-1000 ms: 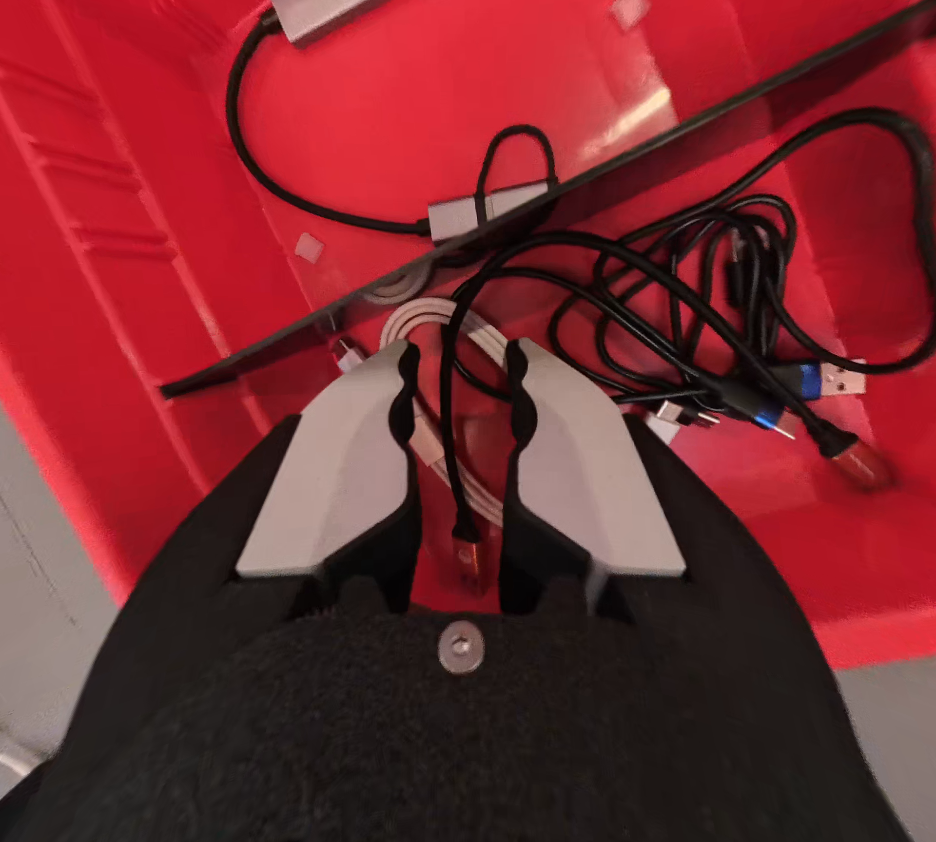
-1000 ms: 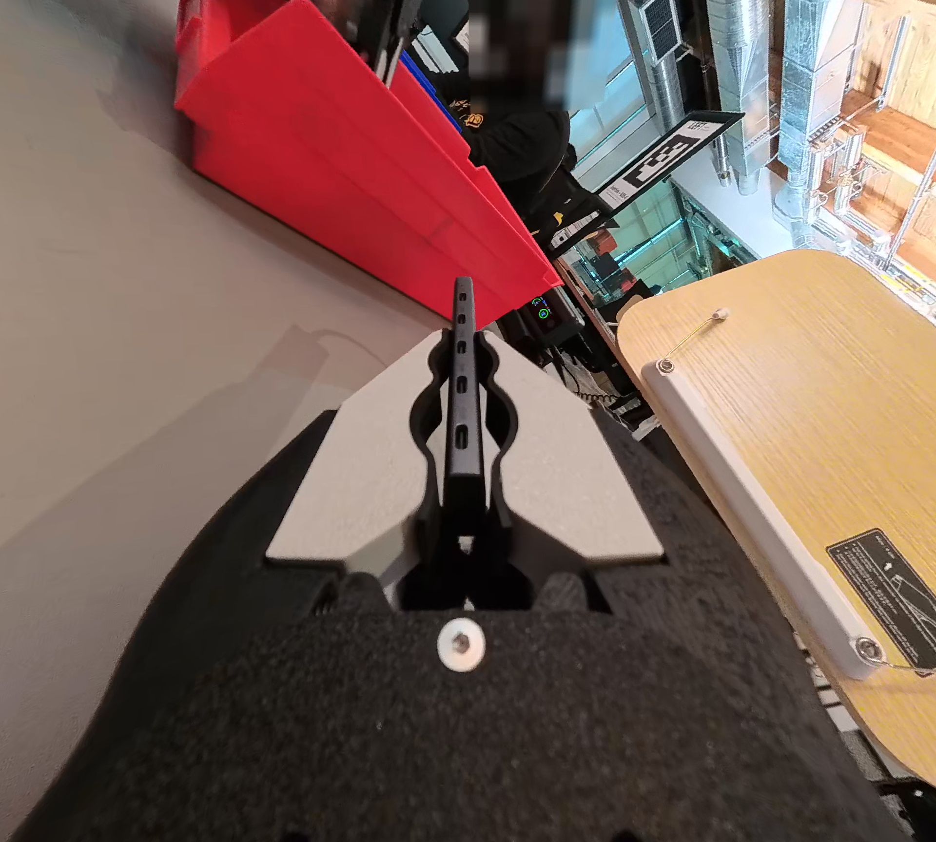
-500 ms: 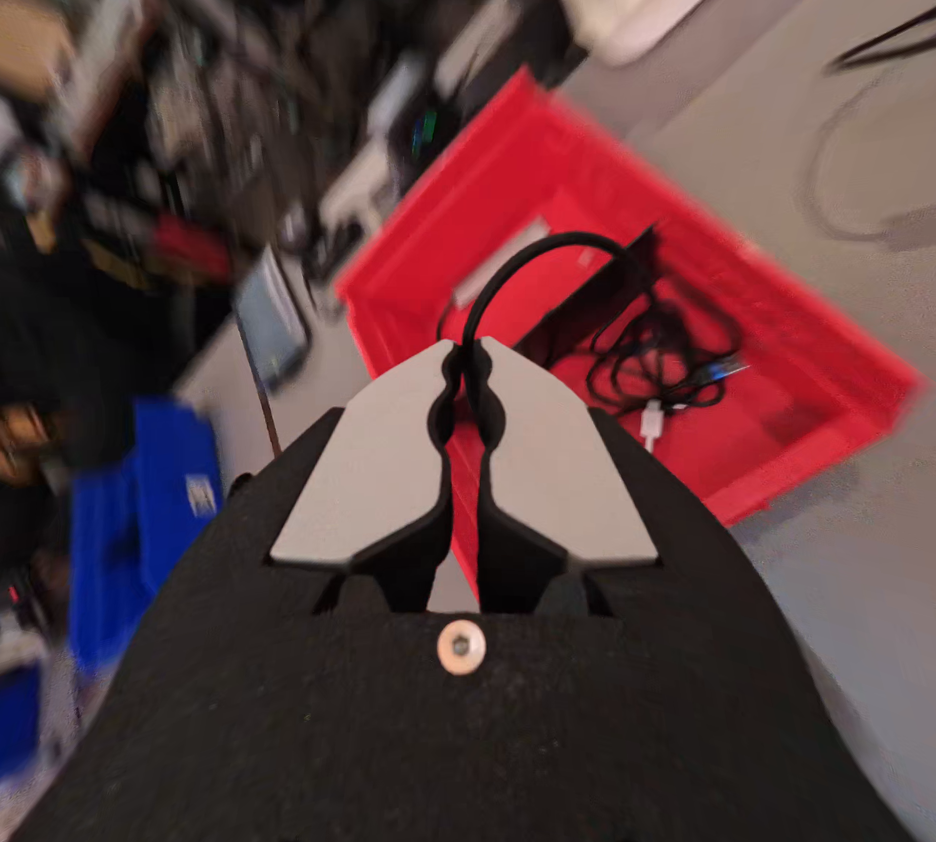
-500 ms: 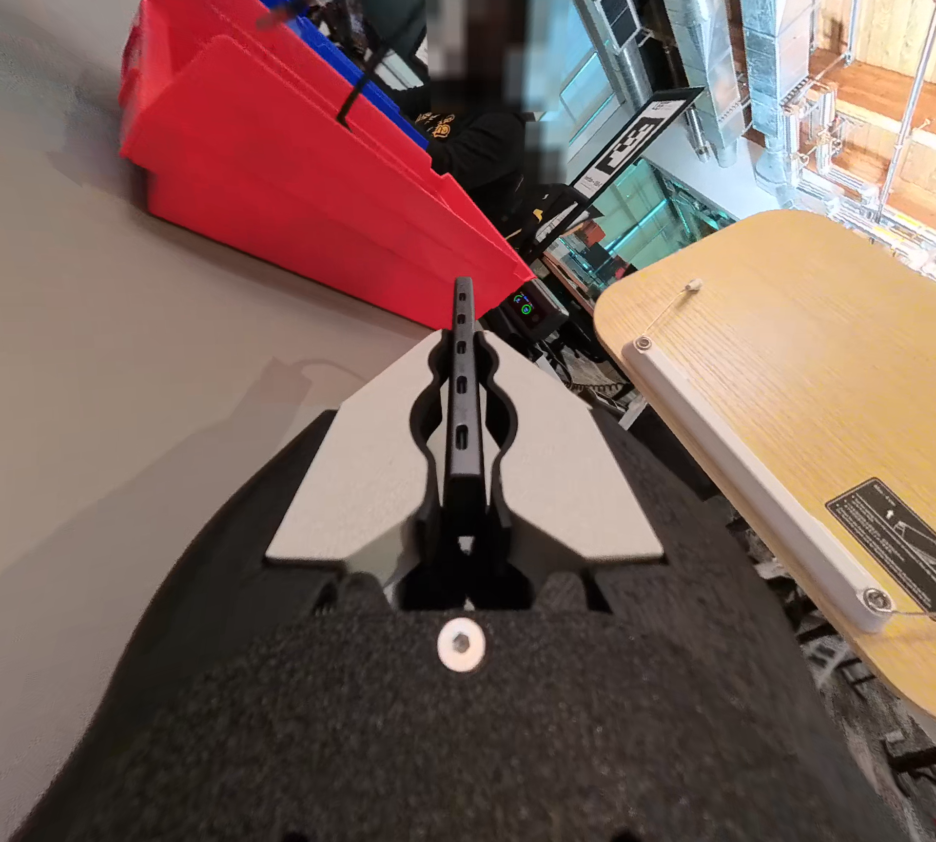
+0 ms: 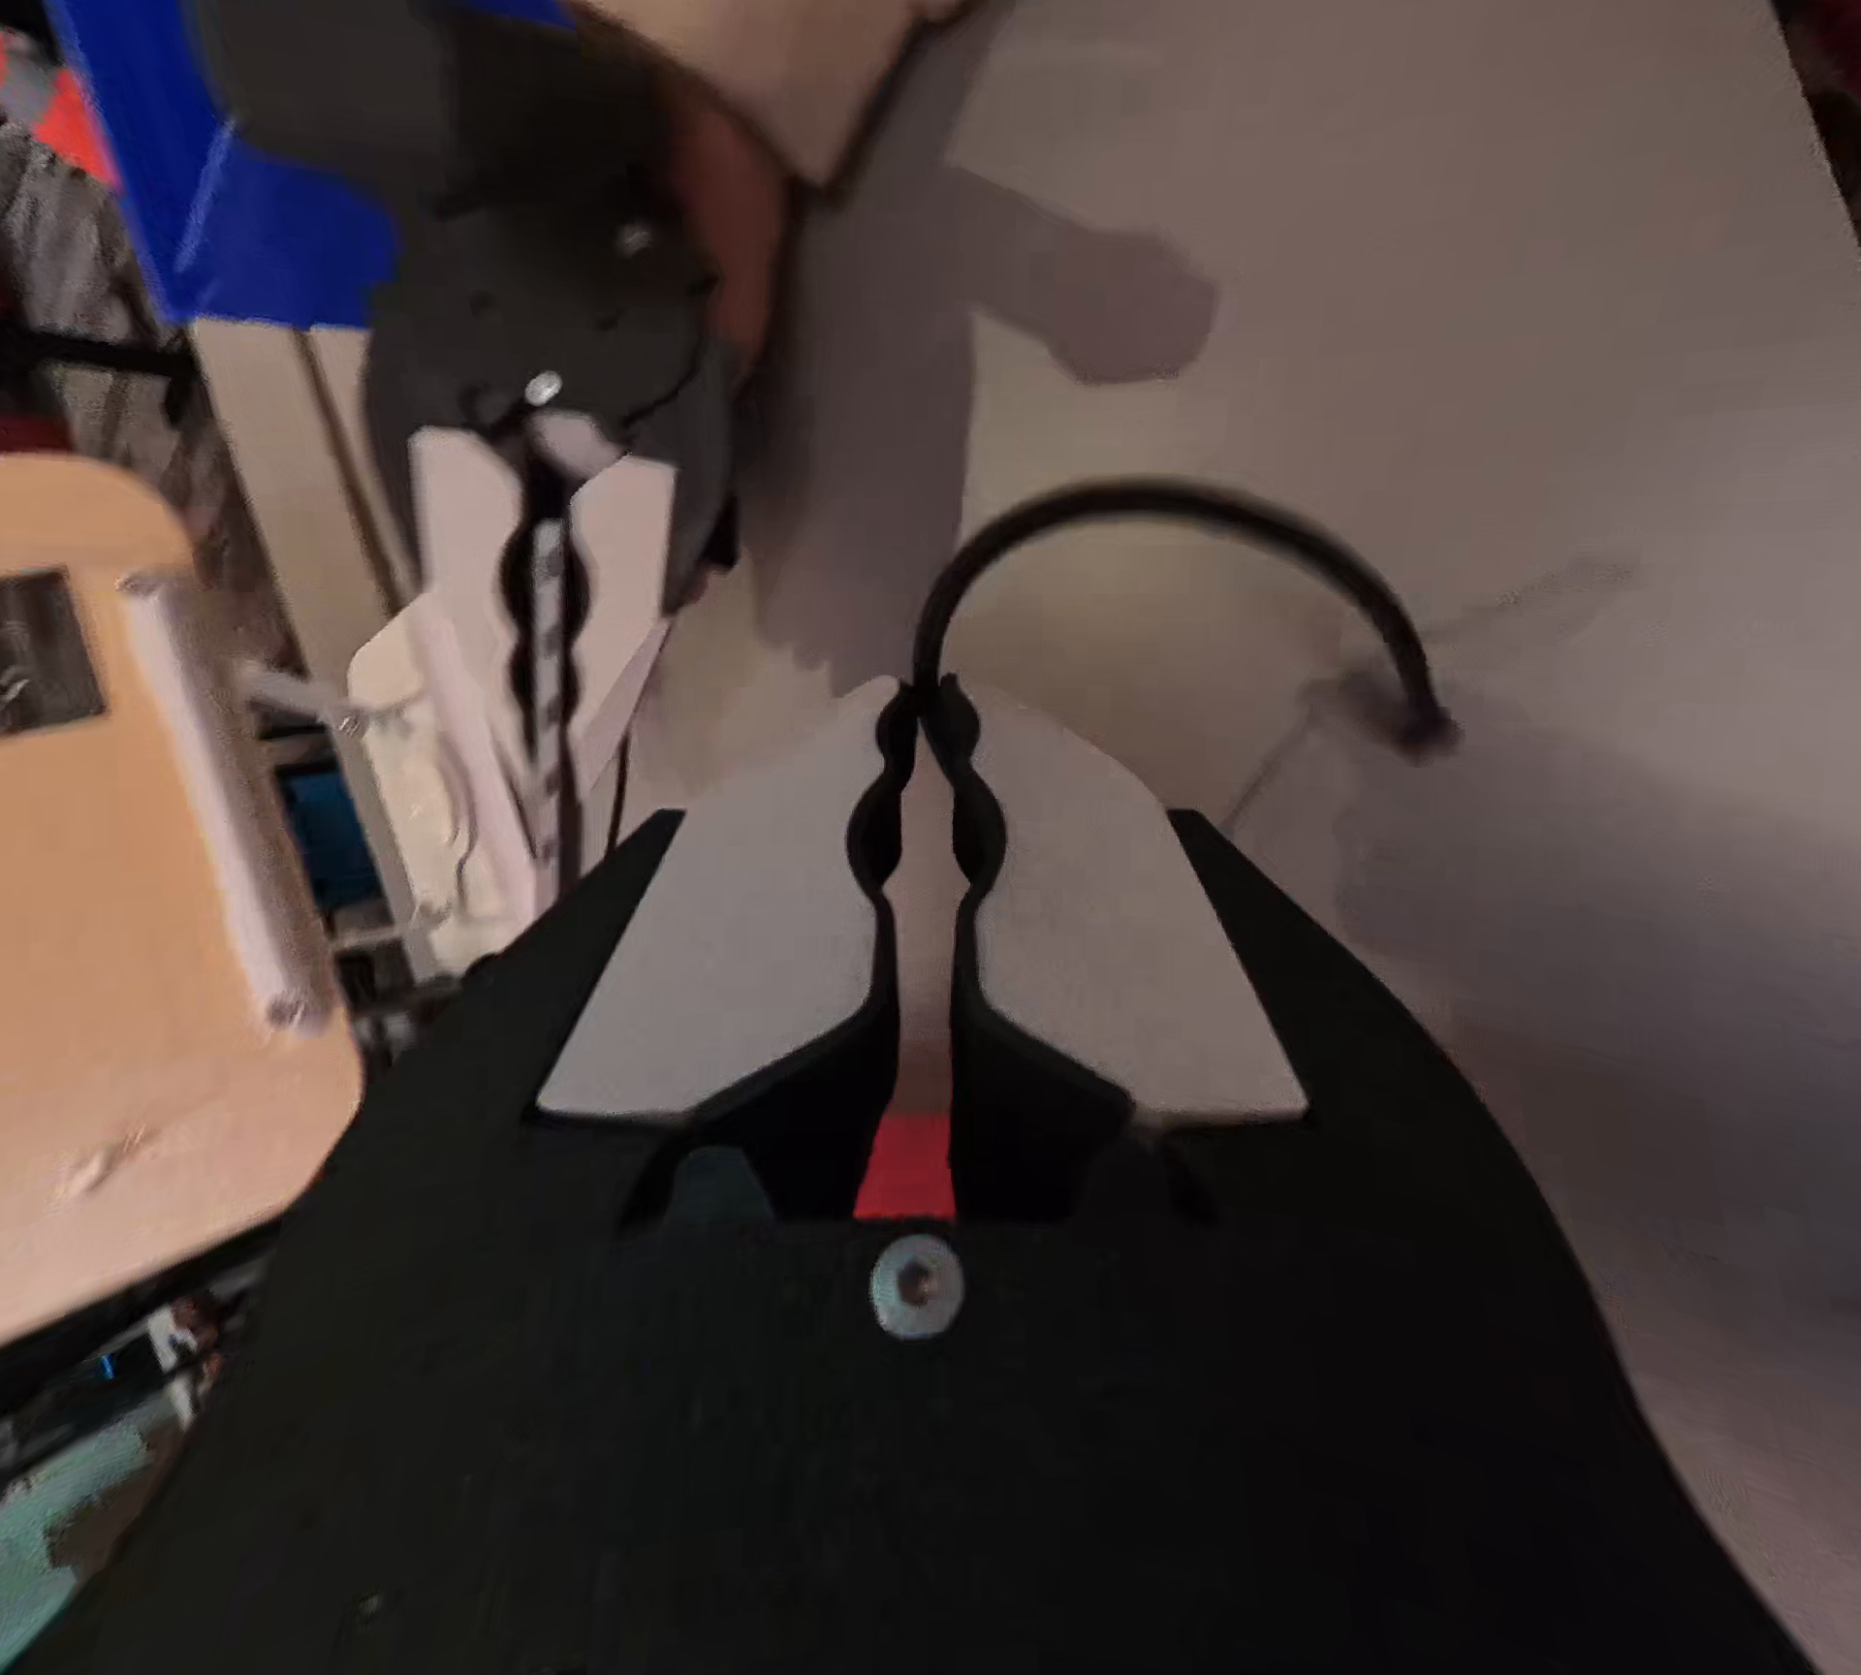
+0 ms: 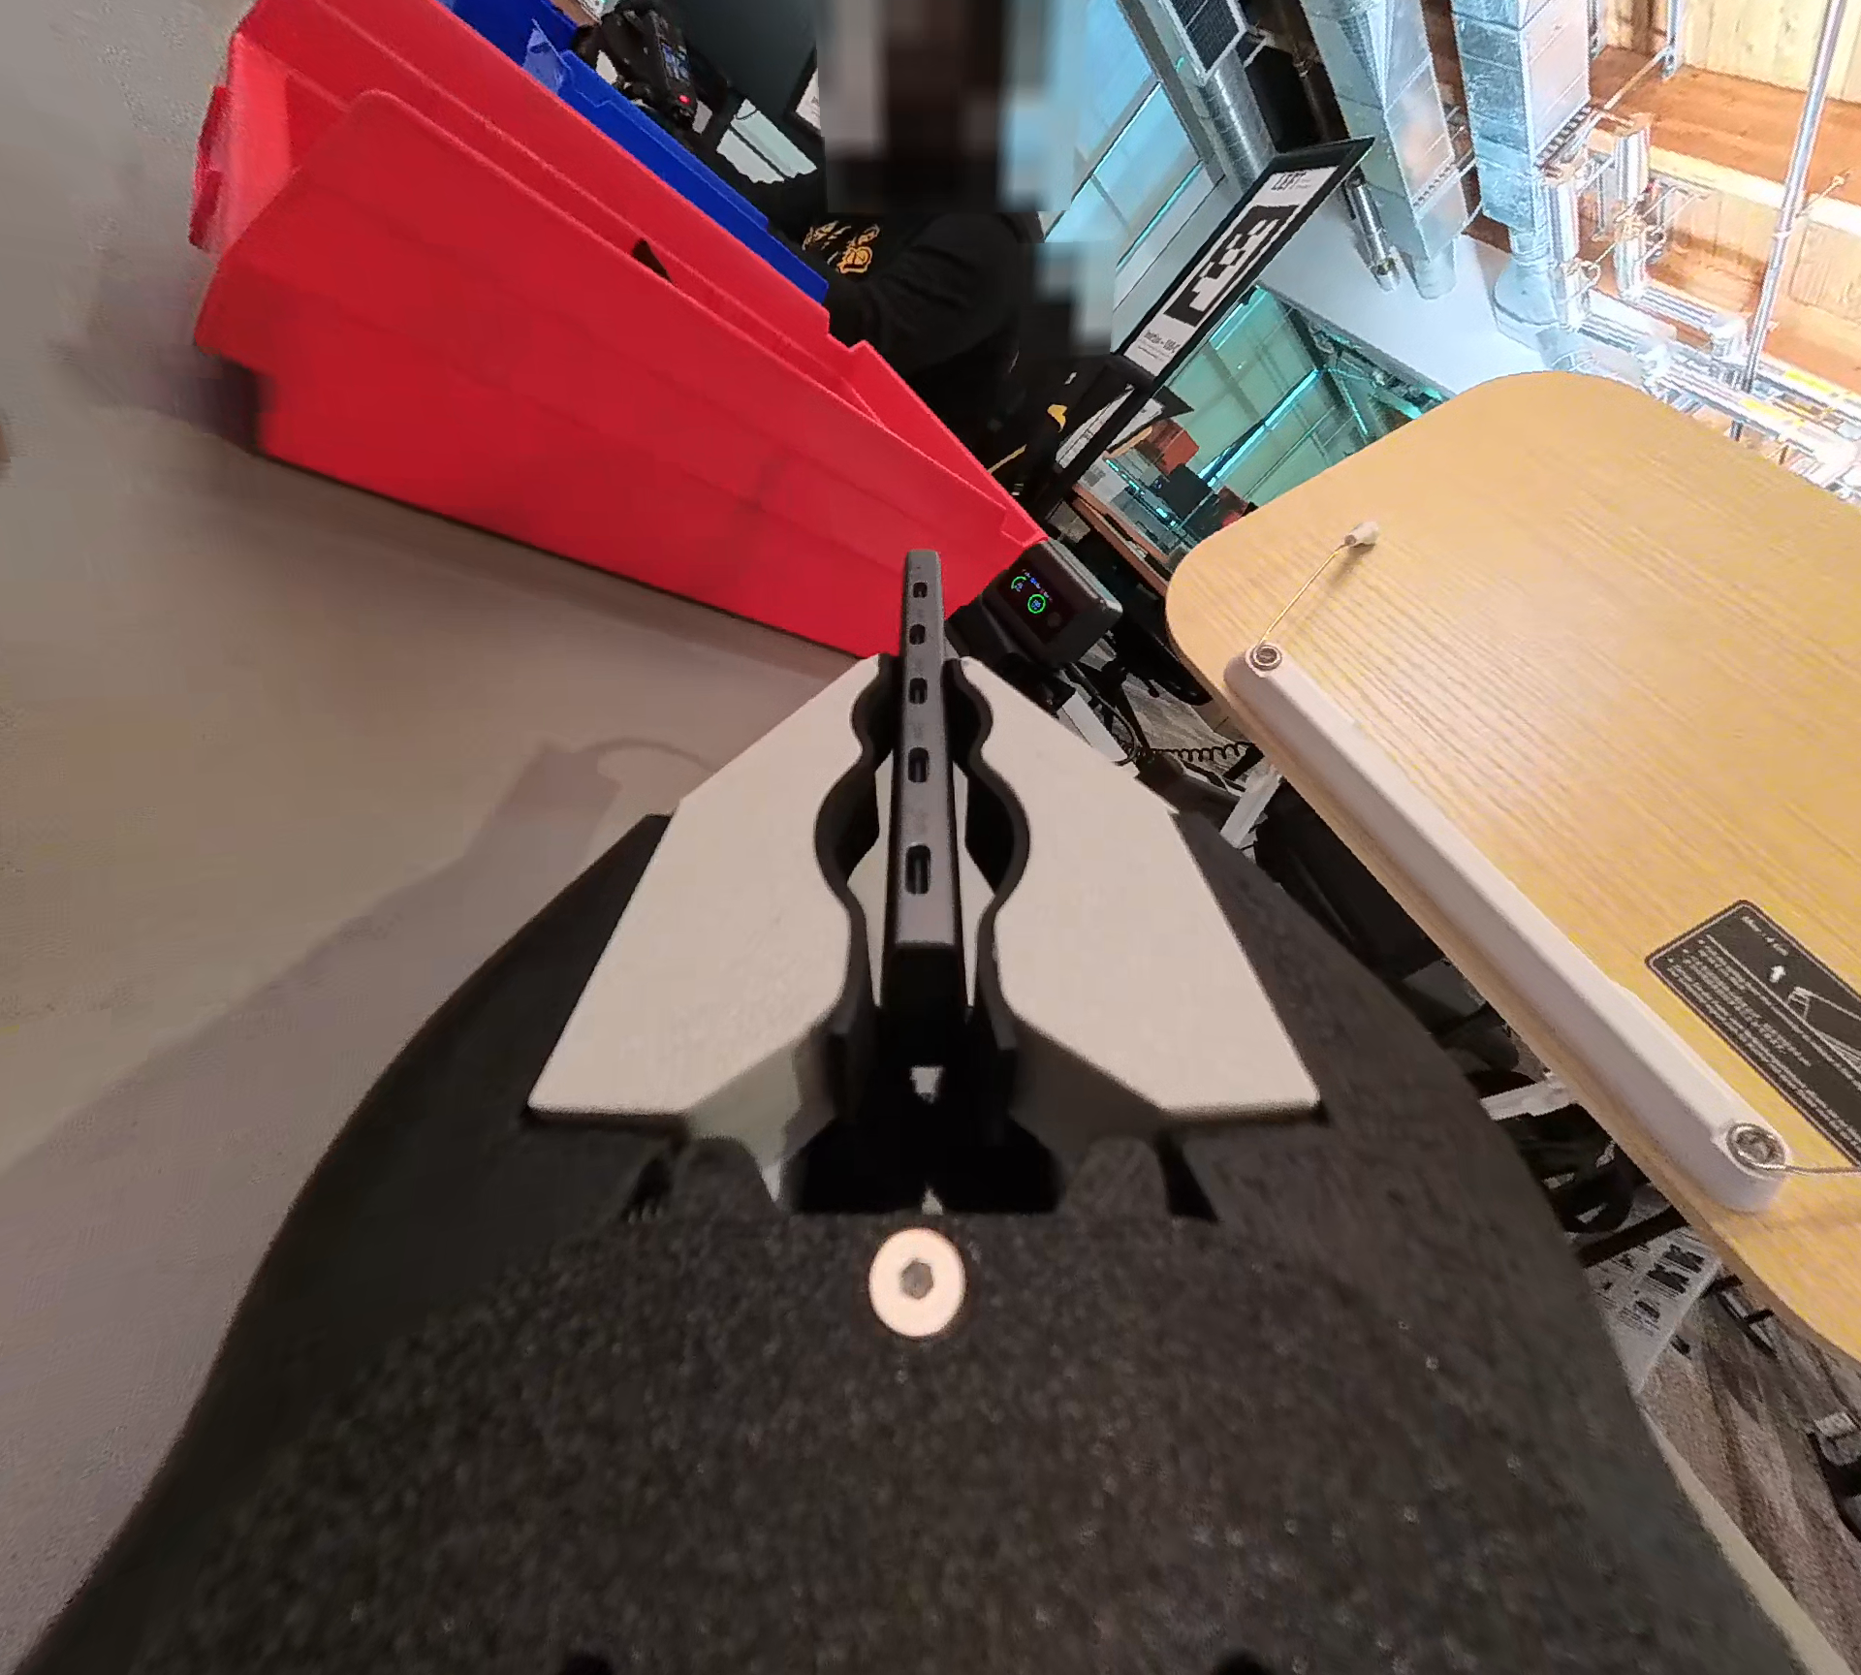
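My left gripper is shut on a black cable at its fingertips. The cable arcs up and right, and its free end hangs over the grey table. My right gripper is shut on a slim dark hub with a row of ports along its edge, held edge-up and sticking out past the fingertips. The right gripper also shows in the left wrist view, up and to the left, held by a person's hand in a beige sleeve. That view is blurred.
A red bin stands on the grey table ahead of the right gripper, with a blue bin behind it. A wooden side table stands to the right. A person in dark clothes sits beyond the bins. Spacing between my two grippers at the tips: around 15 centimeters.
My left gripper closed on the black cable in the red bin, lifted it out and swung over the grey table toward the right gripper. The right gripper kept hold of the hub and shifted slightly.
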